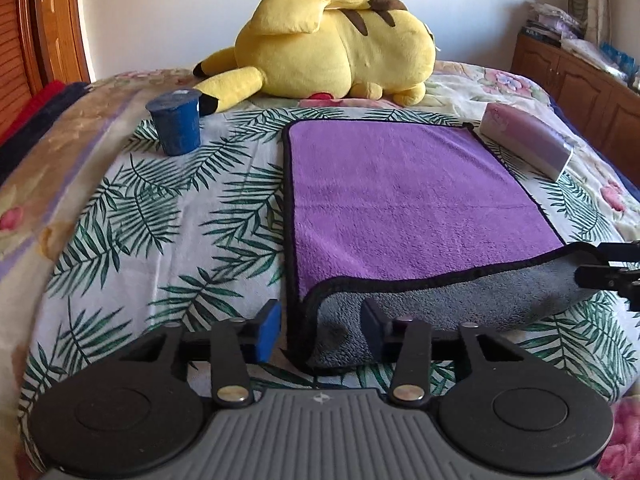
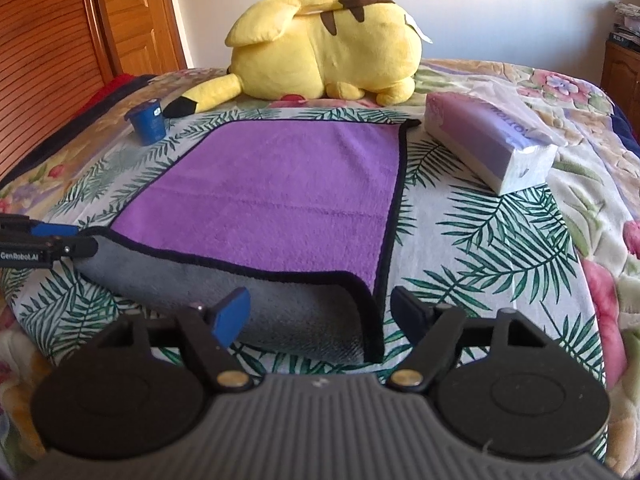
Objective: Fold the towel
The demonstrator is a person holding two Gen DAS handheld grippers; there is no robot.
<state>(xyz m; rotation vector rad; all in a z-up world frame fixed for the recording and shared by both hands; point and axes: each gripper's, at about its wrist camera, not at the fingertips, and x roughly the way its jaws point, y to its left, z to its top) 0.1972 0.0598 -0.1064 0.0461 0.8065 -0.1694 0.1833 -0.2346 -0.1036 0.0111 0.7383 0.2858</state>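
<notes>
Left gripper [image 1: 320, 330] low over leaf-print cloth [image 1: 168, 216], jaws apart astride near-left corner of towel [image 1: 400, 200]. Right gripper [image 2: 320, 310] likewise spread at near-right corner. Towel purple, black-edged, near hem flipped up showing grey underside. Beyond: blue cup [image 1: 176, 126], tissue pack [image 2: 492, 144], yellow plush [image 1: 332, 44].

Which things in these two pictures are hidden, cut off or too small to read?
- Left wrist view: the right gripper is cut off by the right edge.
- Right wrist view: the blue cup label is too small to read.
- Both views: the plush toy face is turned away.
- The towel near hem curls, hiding what lies beneath.
</notes>
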